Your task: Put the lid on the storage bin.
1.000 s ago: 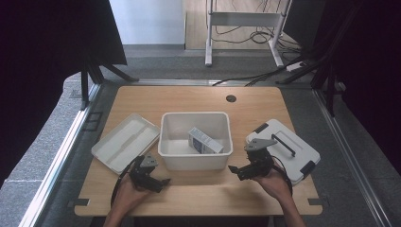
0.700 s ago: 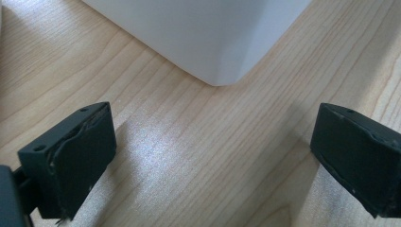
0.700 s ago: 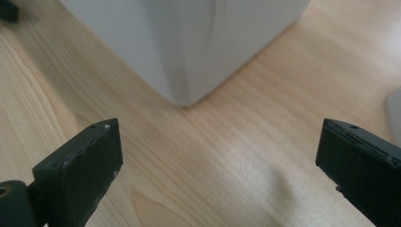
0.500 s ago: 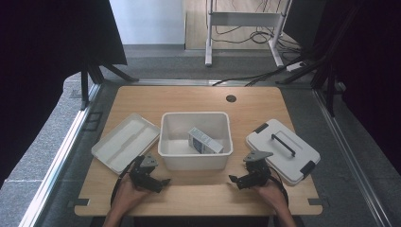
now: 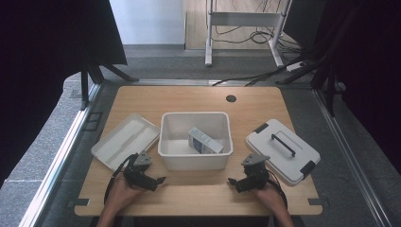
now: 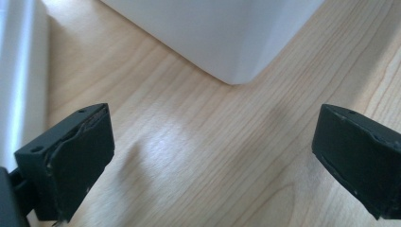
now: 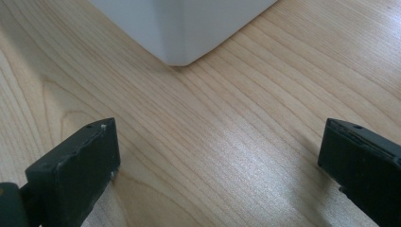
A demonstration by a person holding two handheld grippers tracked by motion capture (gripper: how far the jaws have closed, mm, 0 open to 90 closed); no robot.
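White plastic bin (image 5: 196, 156) (a small box (image 5: 204, 141) inside) sits just ahead of both grippers. Left gripper (image 5: 158, 180) and right gripper (image 5: 231, 181) gape wide, empty, low over the table (image 5: 198, 191)

Pale wood-grain table (image 5: 198, 101) with soft sheen; smooth white plastic bin (image 5: 196, 160); matt black claw pads (image 6: 75, 156)

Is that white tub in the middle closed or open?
Open: the white tub has no cover, a small box shows inside, and a handled lid lies beside it.
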